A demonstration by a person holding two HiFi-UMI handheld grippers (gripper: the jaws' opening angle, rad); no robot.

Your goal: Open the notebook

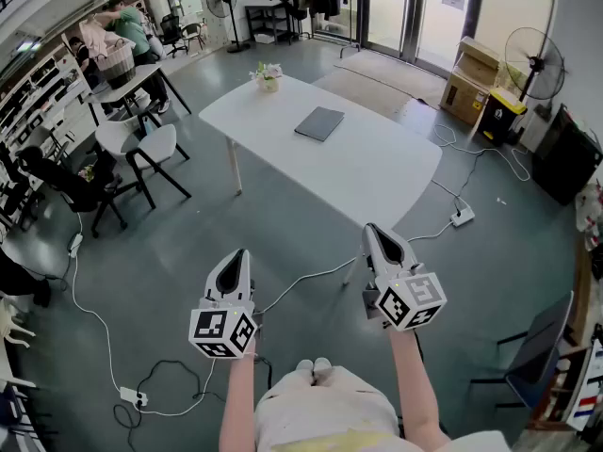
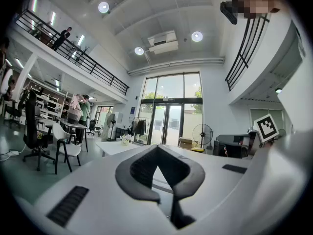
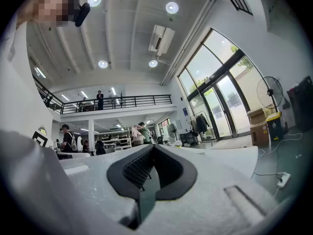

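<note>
A dark grey notebook [image 1: 320, 123] lies closed near the middle of a white table [image 1: 377, 172] across the room. Both grippers hang over the floor well short of the table, pointing level toward it. My left gripper [image 1: 241, 254] is shut with nothing between its jaws, and the same holds for my right gripper [image 1: 370, 229]. In the left gripper view the left gripper [image 2: 157, 148] has its dark pads [image 2: 139, 173] meeting at the tip. The right gripper view shows the right gripper [image 3: 152, 147] closed as well. The jaws hide the notebook in both gripper views.
A small flower pot [image 1: 268, 77] stands at the table's far corner. White chairs [image 1: 141, 144] and a second table with people stand at the left. Cables and a power strip [image 1: 462, 217] lie on the floor. Cardboard boxes [image 1: 468, 88] and a fan [image 1: 534, 62] are at the right.
</note>
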